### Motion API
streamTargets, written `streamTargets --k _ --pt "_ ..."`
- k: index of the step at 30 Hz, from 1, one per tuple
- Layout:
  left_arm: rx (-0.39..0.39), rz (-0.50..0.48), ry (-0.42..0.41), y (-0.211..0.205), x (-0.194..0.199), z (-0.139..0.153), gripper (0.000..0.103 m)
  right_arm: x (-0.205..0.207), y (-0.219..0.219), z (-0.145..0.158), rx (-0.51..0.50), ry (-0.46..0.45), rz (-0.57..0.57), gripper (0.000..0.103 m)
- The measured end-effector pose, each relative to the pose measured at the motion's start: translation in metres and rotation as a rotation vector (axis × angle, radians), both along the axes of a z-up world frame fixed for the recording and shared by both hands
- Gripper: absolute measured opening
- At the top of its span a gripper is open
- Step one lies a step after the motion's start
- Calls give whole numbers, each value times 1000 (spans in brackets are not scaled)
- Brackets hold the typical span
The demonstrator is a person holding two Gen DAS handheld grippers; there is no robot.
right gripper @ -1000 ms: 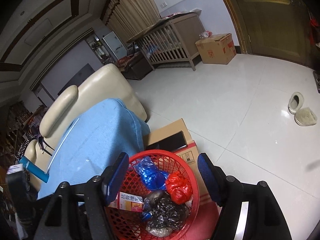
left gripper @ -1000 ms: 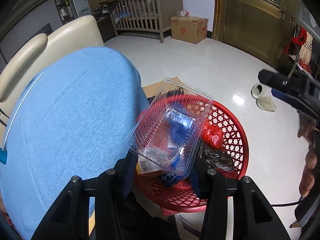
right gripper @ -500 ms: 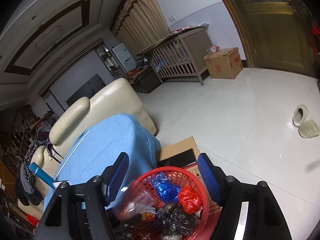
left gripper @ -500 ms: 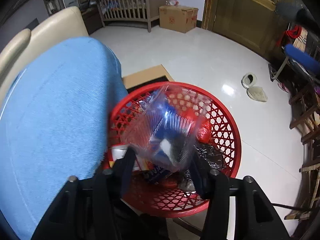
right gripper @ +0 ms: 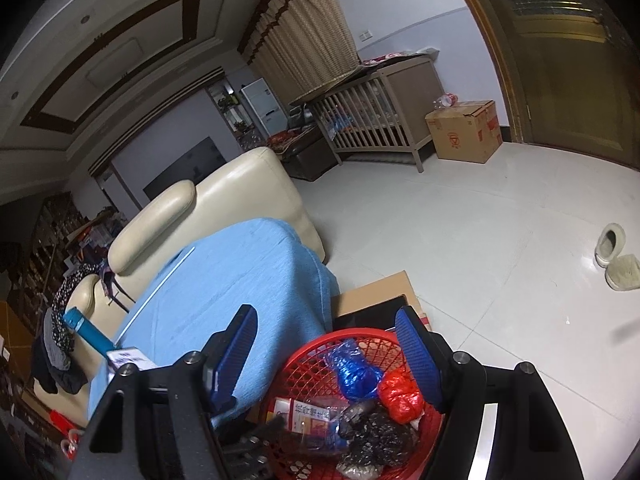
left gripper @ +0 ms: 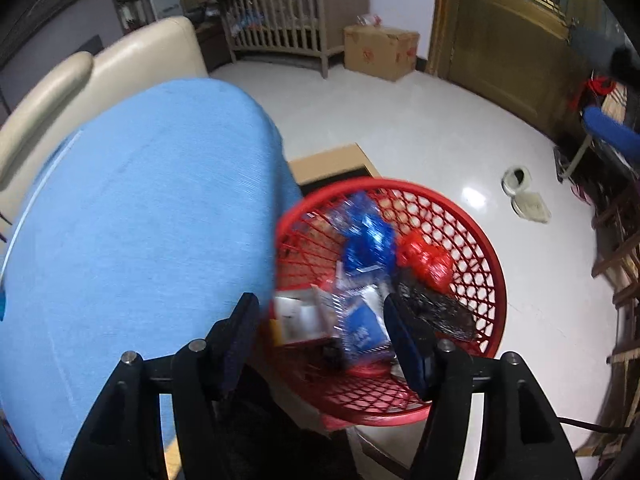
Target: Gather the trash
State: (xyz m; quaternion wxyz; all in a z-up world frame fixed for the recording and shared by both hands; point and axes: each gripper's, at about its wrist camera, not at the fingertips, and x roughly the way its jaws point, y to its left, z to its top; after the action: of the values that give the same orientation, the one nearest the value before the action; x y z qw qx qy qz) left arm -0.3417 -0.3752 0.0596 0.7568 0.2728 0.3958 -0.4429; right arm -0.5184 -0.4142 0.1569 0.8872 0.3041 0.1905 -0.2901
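Nearest, left gripper [left gripper: 324, 336] angled down over red lattice basket [left gripper: 476, 252], jaws opening, nothing pressed between the pads; clear plastic tray [left gripper: 352, 304] blurred, lying loose among the trash inside. Right gripper [right gripper: 326, 354] parted wide, gripping nothing. Also in the basket: crinkled blue bag [left gripper: 370, 236], knotted red bag [left gripper: 426, 256], crumpled black bag [left gripper: 436, 308], printed carton [right gripper: 306, 410]. Basket perched on flat brown cardboard [left gripper: 328, 162]. Just beside it, soft blue woven cover [left gripper: 140, 216] draped over glossy cream leather sofa [right gripper: 244, 188]. Beyond, shiny white tiled floor [right gripper: 480, 232] with pale slippers [right gripper: 614, 258]. Farther back, slatted wooden crib [right gripper: 380, 120], taped cardboard box [right gripper: 466, 130], dark wooden door [right gripper: 568, 60], beige pleated curtain [right gripper: 304, 28].
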Motion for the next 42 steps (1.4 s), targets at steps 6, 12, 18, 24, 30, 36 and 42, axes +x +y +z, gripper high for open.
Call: streamTargets --k 6,12,18,24,30,36,42 --pt "-134 51 -80 43 14 40 66 14 24 2 -41 61 29 80" --pt "-263 124 -119 97 25 73 79 29 58 -29 -87 220 56 82" --pt "-312 164 -92 137 31 77 89 33 92 -63 -113 323 64 82" --pt "-320 188 -53 159 38 68 98 39 122 -74 -113 344 59 82" --pt "-334 188 -50 166 36 67 99 51 137 -74 -120 346 88 82" --pt "-319 190 -93 165 33 67 99 52 138 -75 -115 343 91 82" --pt "-295 195 -119 161 28 63 99 50 136 -78 -105 345 78 82"
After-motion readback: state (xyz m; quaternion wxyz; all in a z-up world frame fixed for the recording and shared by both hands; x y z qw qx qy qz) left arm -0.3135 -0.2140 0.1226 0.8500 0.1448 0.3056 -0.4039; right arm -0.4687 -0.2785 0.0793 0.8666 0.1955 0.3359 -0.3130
